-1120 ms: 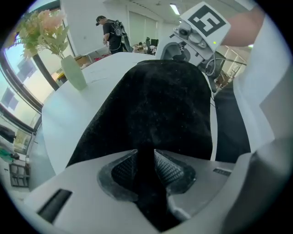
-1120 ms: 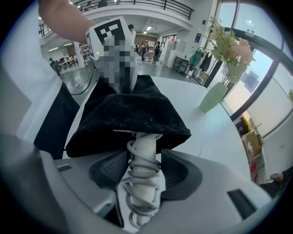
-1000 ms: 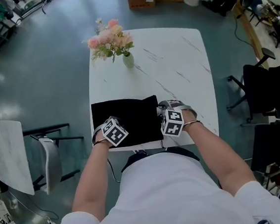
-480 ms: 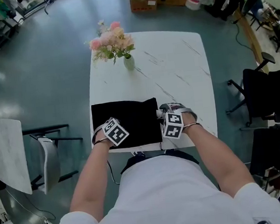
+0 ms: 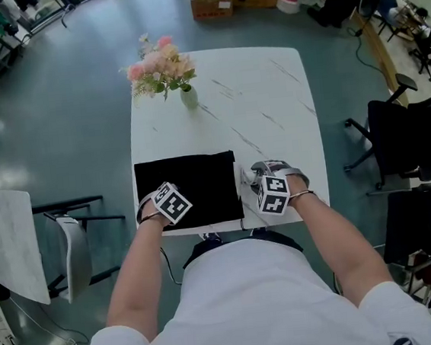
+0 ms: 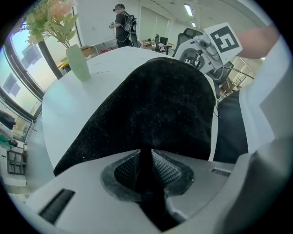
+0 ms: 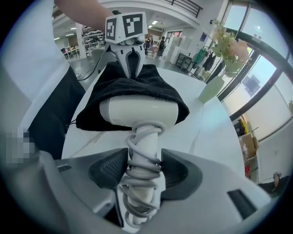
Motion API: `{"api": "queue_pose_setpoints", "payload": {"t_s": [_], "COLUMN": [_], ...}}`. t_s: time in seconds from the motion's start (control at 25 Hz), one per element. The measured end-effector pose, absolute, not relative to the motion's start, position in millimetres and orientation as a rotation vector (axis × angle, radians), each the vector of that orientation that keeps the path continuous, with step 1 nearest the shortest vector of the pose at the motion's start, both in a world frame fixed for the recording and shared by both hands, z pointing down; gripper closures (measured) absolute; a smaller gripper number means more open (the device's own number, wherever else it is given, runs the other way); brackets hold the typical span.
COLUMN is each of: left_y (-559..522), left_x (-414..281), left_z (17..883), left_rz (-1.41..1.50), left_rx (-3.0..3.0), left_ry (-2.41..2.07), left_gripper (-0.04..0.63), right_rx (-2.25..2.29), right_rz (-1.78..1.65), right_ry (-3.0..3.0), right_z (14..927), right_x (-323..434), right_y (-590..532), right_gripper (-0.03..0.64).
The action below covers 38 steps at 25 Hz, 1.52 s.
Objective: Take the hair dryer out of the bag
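A person seen from above stood at a white marbled tabletop (image 5: 262, 102), a claw tool in each hand, with a flat black bag (image 5: 193, 182) lying at the near edge in front of them. The left claw (image 6: 145, 160) pointed steeply down at the bag's near left corner; its jaws had just been closing and stood narrow, with a fold of the bag's black cloth pinched between the pads. The right claw (image 7: 143, 171) worked at the bag's right side, its jaws clamped on the white handle (image 7: 146, 137) of the hair dryer (image 7: 137, 112) — a handle wound round with loops of its own pale cord (image 7: 142, 151). The hair dryer's white body lay crosswise in the bag's open mouth, the black cloth bunched over and behind it, while the handle stuck clear of the bag toward the right claw. Beyond the bag's far edge, well apart from it, a pale green vase of pink flowers (image 5: 160, 70) stood upright near the tabletop's far left corner. Each claw carried a cube with square black-and-white markers.
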State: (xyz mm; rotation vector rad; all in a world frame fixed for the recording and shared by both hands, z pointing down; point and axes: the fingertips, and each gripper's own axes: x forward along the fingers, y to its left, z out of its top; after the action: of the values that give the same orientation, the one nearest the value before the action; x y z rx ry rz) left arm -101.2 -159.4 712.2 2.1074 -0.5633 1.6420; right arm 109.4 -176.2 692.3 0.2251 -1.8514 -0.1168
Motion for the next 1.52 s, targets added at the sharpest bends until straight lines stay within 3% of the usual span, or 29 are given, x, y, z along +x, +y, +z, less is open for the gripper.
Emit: {"api": "queue_pose_setpoints", "payload": {"t_s": [0.96, 1.52], "left_y": [-160, -161], "left_x": [-102, -102], "left_z": [712, 713], "left_rz": [1.675, 1.675], "left_rx": [2.083, 2.075], "left_ry": [-0.591, -0.607], "left_gripper": [0.511, 0.509], "right_rx": [0.266, 0.318], "right_rz": [-0.049, 0.021], "right_ry": [-1.769, -1.742], "right_z": [694, 697], "right_x": [207, 209], "right_y": [-162, -162], "right_gripper": [0.377, 0.367]}}
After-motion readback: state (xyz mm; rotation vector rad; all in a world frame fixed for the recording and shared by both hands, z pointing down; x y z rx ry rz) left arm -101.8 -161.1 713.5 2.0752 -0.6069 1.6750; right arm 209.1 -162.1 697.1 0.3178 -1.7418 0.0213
